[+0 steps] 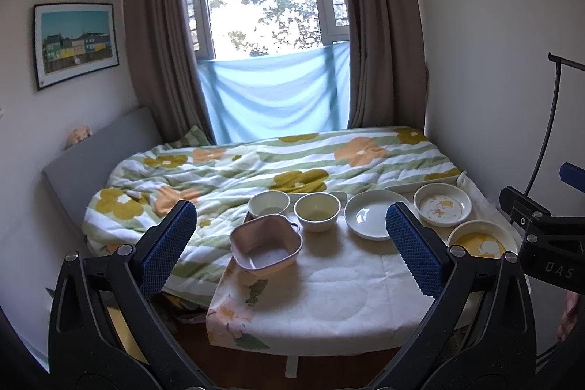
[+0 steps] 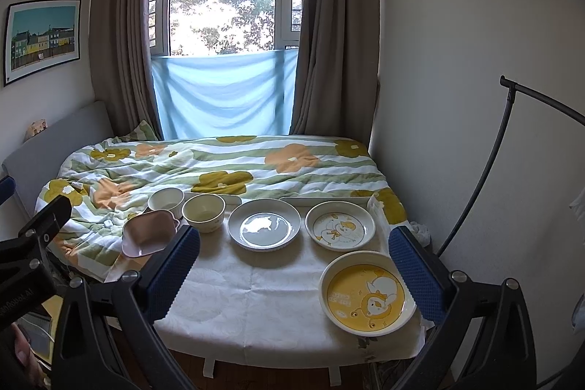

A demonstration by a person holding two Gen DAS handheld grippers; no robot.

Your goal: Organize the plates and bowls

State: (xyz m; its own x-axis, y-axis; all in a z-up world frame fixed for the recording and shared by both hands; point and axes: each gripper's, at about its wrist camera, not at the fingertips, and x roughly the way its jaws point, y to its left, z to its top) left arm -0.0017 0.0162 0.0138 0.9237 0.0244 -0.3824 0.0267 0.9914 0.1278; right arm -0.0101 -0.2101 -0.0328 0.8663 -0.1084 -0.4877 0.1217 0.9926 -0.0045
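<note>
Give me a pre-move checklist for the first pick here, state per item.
1. Left tool open, nothing held: ok.
2. Right tool open, nothing held: ok.
3. Yellow plate nearest right tool, unobstructed: ok.
4. Duck plate and plain white plate apart, not overlapping: ok.
5. Pink square bowl sits flat: not ok, tilted at the table edge.
6. The two round bowls touching each other: cannot tell.

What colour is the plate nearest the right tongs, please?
Yellow inside, white-rimmed round cartoon plate; right wrist view shows it best.
</note>
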